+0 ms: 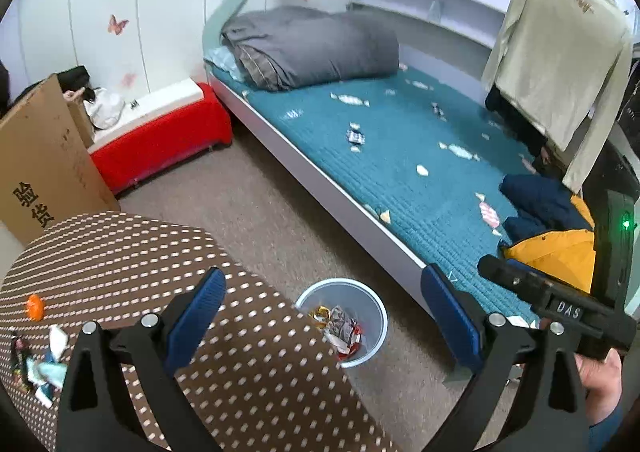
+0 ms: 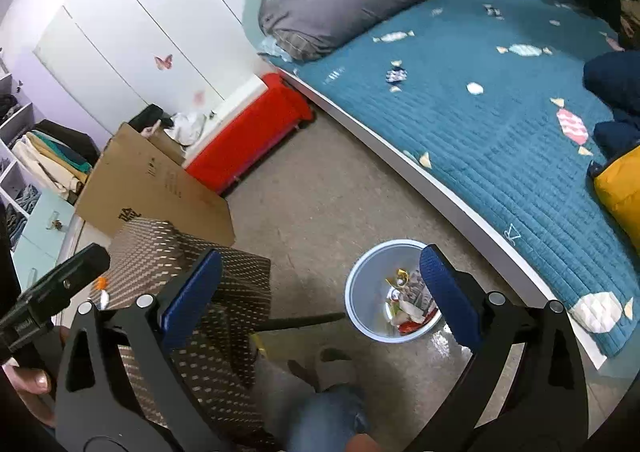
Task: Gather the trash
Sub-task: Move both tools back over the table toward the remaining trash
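Note:
A pale blue trash bin (image 1: 370, 310) stands on the floor by the bed, with several wrappers (image 1: 340, 328) inside; it also shows in the right wrist view (image 2: 360, 304). My left gripper (image 1: 324, 316) is open and empty, above the bin and the edge of the dotted brown table (image 1: 248, 372). My right gripper (image 2: 320, 300) is open and empty, above the floor beside the bin. Loose wrappers (image 1: 48, 356) and an orange piece (image 1: 34, 306) lie on the table at the left. The right gripper's body (image 1: 560, 304) shows at right in the left wrist view.
A bed with a teal candy-print cover (image 1: 400, 180) lies right, with a grey folded duvet (image 1: 312, 46) and blue and yellow clothes (image 1: 552, 224) on it. A red bench (image 1: 160, 144) and a cardboard box (image 1: 44, 160) stand at left. My knee (image 2: 324, 412) is below.

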`<state>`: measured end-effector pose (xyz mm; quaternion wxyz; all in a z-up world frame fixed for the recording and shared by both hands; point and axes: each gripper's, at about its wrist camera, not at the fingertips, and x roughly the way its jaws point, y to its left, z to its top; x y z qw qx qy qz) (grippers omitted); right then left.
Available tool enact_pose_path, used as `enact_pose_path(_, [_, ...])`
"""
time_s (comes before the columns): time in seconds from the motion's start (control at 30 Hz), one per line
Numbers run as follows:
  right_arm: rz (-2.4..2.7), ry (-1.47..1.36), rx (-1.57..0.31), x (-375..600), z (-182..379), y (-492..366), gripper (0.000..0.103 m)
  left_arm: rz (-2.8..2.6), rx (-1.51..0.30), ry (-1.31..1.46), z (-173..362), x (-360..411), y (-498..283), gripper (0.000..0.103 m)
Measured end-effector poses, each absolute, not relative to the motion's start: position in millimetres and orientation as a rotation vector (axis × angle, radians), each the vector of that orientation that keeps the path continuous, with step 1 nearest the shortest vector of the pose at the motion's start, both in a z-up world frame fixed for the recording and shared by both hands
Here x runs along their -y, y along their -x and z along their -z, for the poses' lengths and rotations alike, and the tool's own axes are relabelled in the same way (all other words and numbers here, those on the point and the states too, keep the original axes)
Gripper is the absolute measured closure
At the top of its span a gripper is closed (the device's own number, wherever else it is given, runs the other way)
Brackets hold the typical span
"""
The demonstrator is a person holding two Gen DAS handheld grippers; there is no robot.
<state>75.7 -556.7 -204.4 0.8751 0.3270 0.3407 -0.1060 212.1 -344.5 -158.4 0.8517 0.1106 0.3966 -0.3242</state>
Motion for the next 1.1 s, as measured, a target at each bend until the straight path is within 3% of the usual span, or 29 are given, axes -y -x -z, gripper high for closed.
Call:
enact_pose_path(0.53, [0.092, -0.476, -0.562, 465.7, 110.8, -69.0, 0.006, 0.596, -0.615, -0.119, 99.6, 237.1, -164.8, 0.007])
enact_pose_path(1.1, [-0.133, -0.292, -0.611, 343.3, 86.7, -107.5, 0.006, 0.431, -0.594, -0.013, 98.7, 104.5, -162.3, 0.007])
